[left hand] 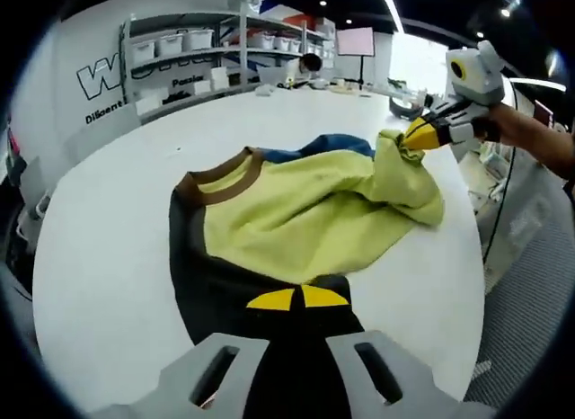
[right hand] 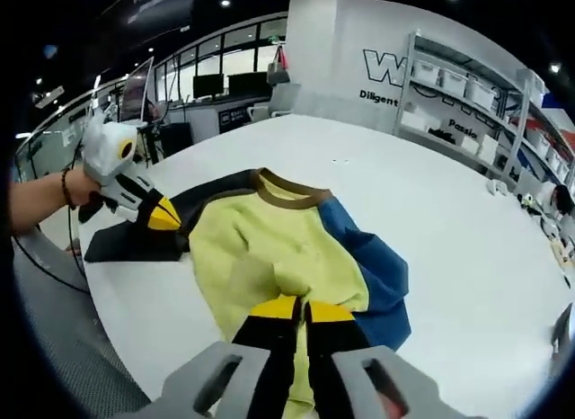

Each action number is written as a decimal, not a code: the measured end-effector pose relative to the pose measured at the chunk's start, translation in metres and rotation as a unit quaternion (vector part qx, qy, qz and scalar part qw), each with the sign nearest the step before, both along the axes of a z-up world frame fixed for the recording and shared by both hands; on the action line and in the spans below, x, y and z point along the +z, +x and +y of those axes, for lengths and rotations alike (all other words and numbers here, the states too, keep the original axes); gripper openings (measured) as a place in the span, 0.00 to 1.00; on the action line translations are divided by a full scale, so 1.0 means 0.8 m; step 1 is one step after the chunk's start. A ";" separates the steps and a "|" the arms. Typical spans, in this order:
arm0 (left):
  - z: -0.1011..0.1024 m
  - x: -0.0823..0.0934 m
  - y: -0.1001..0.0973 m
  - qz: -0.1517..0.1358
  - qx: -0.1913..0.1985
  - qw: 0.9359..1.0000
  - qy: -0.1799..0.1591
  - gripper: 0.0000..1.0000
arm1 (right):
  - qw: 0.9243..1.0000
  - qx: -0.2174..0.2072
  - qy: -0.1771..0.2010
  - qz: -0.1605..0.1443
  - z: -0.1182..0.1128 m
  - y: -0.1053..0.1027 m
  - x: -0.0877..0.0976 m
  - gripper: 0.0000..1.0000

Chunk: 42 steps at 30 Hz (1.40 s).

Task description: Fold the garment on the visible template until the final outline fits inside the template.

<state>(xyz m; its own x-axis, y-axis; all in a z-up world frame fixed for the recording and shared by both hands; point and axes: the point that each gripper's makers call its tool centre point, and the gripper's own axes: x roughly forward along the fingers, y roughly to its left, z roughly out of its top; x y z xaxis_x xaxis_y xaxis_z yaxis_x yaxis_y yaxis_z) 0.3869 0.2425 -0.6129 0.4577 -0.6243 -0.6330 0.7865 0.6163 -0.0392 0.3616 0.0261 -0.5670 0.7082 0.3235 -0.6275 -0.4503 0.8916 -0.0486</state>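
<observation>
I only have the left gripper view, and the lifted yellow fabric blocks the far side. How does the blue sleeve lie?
Observer: In the right gripper view the blue sleeve lies spread on the table, joined to the yellow body.
Operator: And the sleeve I'm holding?
Observer: The left gripper is shut on the black sleeve, which lies close to the table's near edge.
</observation>
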 end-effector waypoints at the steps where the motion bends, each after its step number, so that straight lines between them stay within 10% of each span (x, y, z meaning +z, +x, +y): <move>1: -0.001 0.000 -0.002 -0.001 -0.005 1.000 0.002 0.00 | 1.000 0.000 0.000 -0.001 -0.001 0.000 0.001 0.00; 23: -0.139 0.005 -0.057 -0.042 -0.174 0.984 -0.008 0.15 | 0.998 -0.047 0.037 -0.019 -0.014 0.019 0.040 0.00; 42: -0.224 -0.017 -0.085 -0.007 -0.210 0.977 -0.036 0.20 | 0.999 -0.046 0.020 -0.011 -0.029 0.027 0.027 0.00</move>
<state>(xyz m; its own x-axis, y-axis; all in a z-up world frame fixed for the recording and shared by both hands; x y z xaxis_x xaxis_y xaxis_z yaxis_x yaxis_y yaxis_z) 0.3191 0.0634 -0.6266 0.1600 -0.8013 -0.5765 0.9702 0.2354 -0.0579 0.3832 0.0026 -0.5458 0.7499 0.2811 -0.5988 -0.3656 0.9305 -0.0211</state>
